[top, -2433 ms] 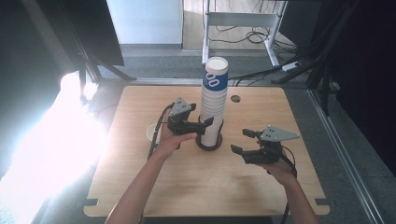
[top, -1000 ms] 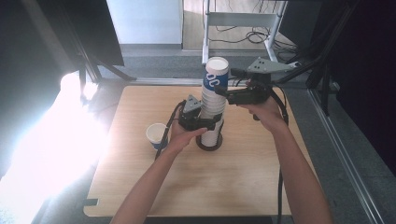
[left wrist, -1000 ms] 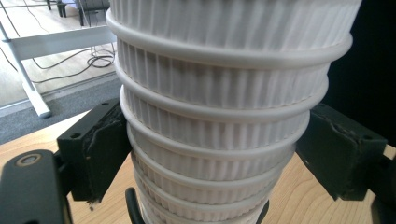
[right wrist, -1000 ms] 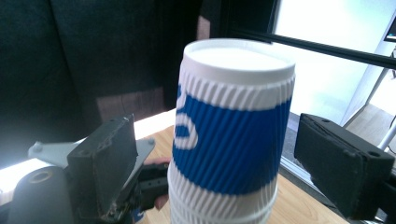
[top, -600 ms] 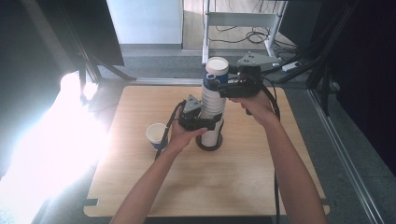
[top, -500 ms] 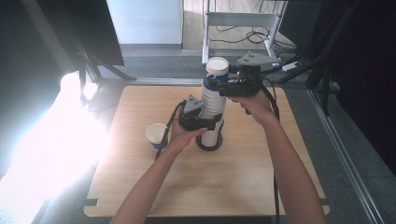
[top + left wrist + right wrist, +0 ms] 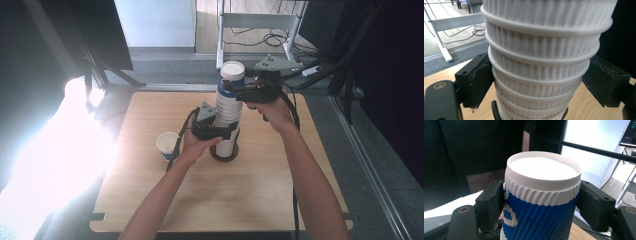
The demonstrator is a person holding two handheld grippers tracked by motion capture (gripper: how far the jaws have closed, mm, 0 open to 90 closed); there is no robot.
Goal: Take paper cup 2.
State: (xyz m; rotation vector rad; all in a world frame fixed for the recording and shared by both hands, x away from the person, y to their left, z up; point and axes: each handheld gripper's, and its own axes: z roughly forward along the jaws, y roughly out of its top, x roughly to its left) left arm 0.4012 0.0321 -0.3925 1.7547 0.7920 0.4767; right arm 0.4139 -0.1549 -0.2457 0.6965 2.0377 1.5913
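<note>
Sunlit wooden table (image 7: 150, 200): the left gripper (image 7: 220, 131) clamps the cup stack (image 7: 227, 120) low down, while the right gripper (image 7: 239, 91), jaws just closing, grips the top cup (image 7: 541, 195) between its pads; a straight upward pull should free one cup cleanly.

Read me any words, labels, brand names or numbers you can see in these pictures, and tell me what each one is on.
No readable text anywhere.
Top blue-and-white ribbed paper cup: a white curved mark on the blue band, cut off, not legible as a letter or logo.
Tall stack of white ribbed paper cups: plain, no print.
Single white paper cup on the wooden table: too small to tell.
</note>
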